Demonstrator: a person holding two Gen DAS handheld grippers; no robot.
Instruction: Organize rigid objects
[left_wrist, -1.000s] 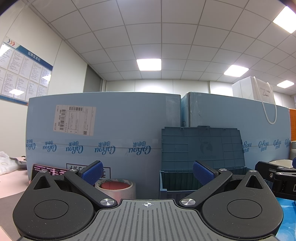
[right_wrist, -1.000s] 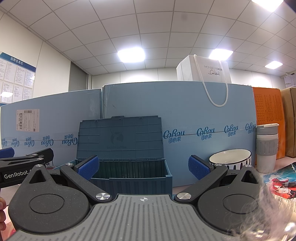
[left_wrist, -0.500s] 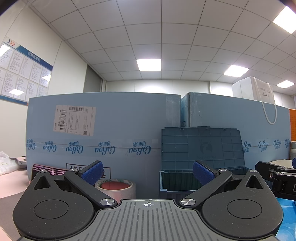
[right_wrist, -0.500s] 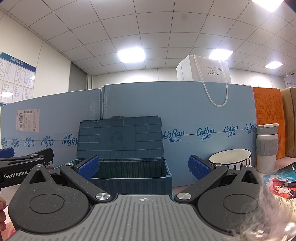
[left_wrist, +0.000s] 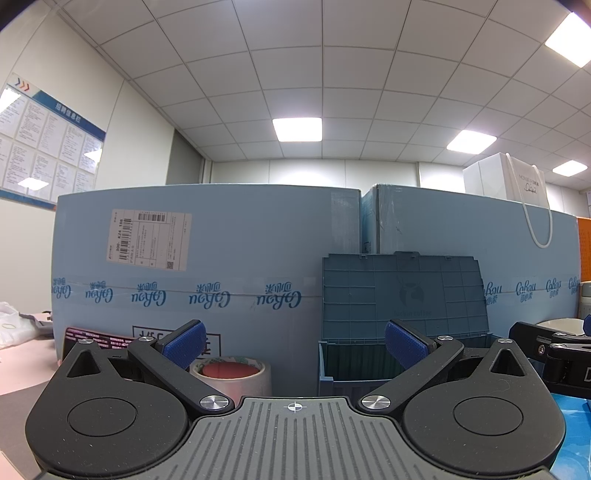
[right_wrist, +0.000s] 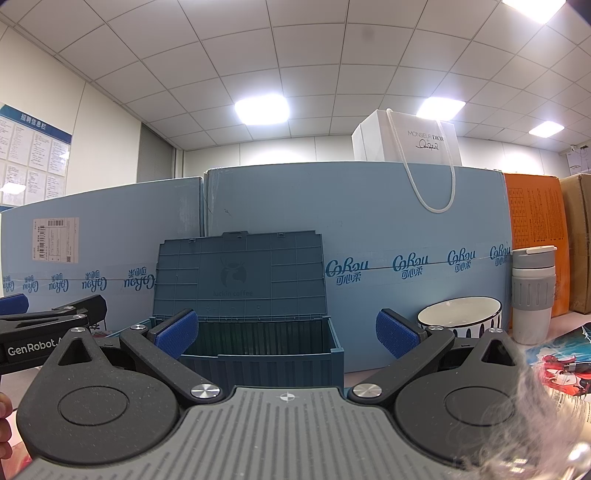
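Before you, a dark teal ribbed plastic storage box stands on the table with its hinged lid raised upright against the pale blue cartons; a roll of clear packing tape lies flat to its left.

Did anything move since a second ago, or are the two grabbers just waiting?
Nothing visibly changed. The left gripper and right gripper are both still open and empty, and neither has taken hold of anything. The open blue box, tape roll, bowl and cup sit where they were.
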